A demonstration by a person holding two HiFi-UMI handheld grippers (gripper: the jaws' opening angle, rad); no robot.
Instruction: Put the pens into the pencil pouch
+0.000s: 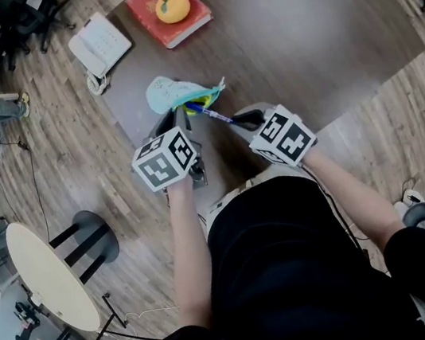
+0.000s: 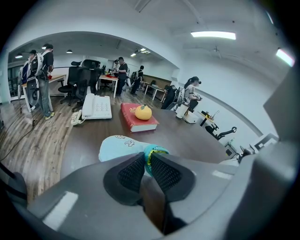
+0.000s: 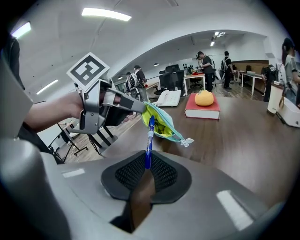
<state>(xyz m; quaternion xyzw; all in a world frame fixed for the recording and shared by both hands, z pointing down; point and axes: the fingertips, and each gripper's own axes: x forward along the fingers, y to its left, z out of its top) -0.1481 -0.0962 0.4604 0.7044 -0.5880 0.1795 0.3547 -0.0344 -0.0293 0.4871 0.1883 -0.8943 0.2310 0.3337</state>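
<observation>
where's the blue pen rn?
Right gripper view, centre: blue pen clamped in the right hand-held gripper, tip at the pencil pouch held by the left hand-held gripper.

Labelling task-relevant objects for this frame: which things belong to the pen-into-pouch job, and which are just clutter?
In the job:
pencil pouch, its open edge pinched by the left gripper
blue pen, held by the right gripper, pointing at the pouch mouth

Lying about:
red book
orange round thing on it
white telephone
all further back on the table
</observation>
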